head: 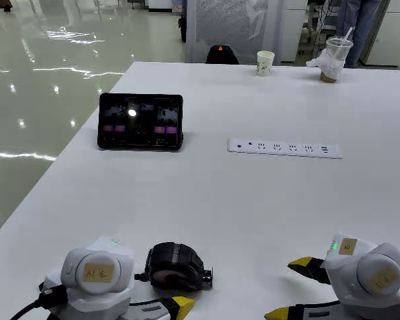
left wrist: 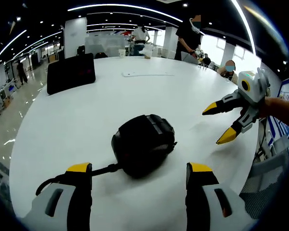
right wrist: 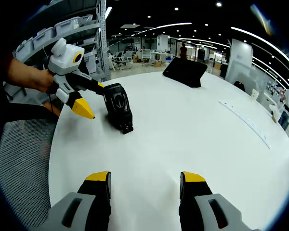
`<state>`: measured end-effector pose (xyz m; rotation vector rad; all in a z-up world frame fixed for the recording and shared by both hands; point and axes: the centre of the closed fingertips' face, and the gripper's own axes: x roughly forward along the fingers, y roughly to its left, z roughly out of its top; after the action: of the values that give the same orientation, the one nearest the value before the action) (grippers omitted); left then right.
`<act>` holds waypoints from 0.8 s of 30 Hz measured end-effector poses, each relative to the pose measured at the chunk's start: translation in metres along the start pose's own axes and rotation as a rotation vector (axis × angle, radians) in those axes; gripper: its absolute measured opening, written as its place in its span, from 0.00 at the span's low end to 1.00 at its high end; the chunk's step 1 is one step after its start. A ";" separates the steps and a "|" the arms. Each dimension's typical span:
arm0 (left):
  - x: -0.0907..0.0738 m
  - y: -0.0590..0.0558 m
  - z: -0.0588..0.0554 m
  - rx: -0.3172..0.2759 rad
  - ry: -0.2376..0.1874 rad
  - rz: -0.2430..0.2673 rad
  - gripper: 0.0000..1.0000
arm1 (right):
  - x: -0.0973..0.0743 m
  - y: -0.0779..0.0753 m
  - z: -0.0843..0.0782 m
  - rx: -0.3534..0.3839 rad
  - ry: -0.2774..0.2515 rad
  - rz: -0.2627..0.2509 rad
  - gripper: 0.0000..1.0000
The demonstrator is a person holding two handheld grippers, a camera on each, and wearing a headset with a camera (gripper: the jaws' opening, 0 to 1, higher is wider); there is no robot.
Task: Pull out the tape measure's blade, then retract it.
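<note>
Left gripper (left wrist: 139, 167): jaws wide, empty, straddling the tape measure (left wrist: 143, 144), which lies on the table (left wrist: 86, 110) with no blade out. Risk: jaws close off-centre on the rounded case, or pinch the strap (left wrist: 98, 171) at its left, and it twists out. Right gripper (head: 290, 290), well right of the tape measure: open, empty. Risk: with a weak hold on the case, the pull drags the whole thing.

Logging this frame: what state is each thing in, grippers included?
Tape measure: blade in, lying on the table, ungripped.
Left gripper: open, at the tape measure.
Right gripper: open, holding nothing.
Tablet: propped up, screen lit.
Power strip: flat, nothing plugged in.
Paper cup: upright.
Plastic cup: upright, straw in.
</note>
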<state>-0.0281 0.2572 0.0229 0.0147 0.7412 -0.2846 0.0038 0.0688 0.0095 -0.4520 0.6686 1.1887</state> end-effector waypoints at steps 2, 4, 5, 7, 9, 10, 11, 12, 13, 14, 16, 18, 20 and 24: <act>-0.001 0.000 0.000 0.007 -0.005 -0.008 0.77 | -0.003 0.000 -0.002 0.006 -0.005 -0.004 0.58; -0.003 0.000 -0.001 0.014 -0.007 -0.017 0.78 | -0.007 0.000 -0.005 0.014 -0.007 -0.009 0.59; -0.004 -0.001 -0.001 0.020 -0.013 -0.029 0.79 | -0.009 0.000 -0.006 0.015 -0.010 -0.012 0.59; -0.006 -0.002 -0.002 0.024 -0.015 -0.037 0.79 | -0.012 0.000 -0.008 0.020 -0.015 -0.012 0.62; -0.008 -0.004 -0.002 0.030 -0.022 -0.053 0.79 | -0.016 0.001 -0.010 0.026 -0.019 -0.015 0.64; -0.010 -0.004 -0.003 0.032 -0.024 -0.059 0.79 | -0.019 0.000 -0.011 0.028 -0.025 -0.022 0.65; -0.010 -0.005 -0.003 0.035 -0.027 -0.065 0.79 | -0.020 0.000 -0.012 0.032 -0.029 -0.026 0.65; -0.011 -0.006 -0.004 0.039 -0.030 -0.070 0.79 | -0.022 0.000 -0.013 0.037 -0.034 -0.031 0.67; -0.012 -0.006 -0.005 0.043 -0.033 -0.076 0.79 | -0.024 0.000 -0.014 0.044 -0.043 -0.036 0.68; -0.013 -0.006 -0.005 0.048 -0.035 -0.081 0.80 | -0.026 0.001 -0.015 0.048 -0.046 -0.038 0.68; -0.015 -0.007 -0.006 0.066 -0.042 -0.089 0.81 | -0.029 0.002 -0.016 0.052 -0.061 -0.041 0.70; -0.016 -0.010 -0.008 0.093 -0.047 -0.102 0.82 | -0.031 0.005 -0.019 0.055 -0.067 -0.042 0.73; -0.018 -0.011 -0.008 0.114 -0.060 -0.110 0.85 | -0.034 0.008 -0.021 0.061 -0.074 -0.042 0.76; -0.022 -0.012 -0.009 0.135 -0.073 -0.117 0.88 | -0.039 0.010 -0.023 0.079 -0.098 -0.052 0.80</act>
<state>-0.0520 0.2524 0.0321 0.0886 0.6501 -0.4444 -0.0198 0.0302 0.0201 -0.3408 0.6135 1.1237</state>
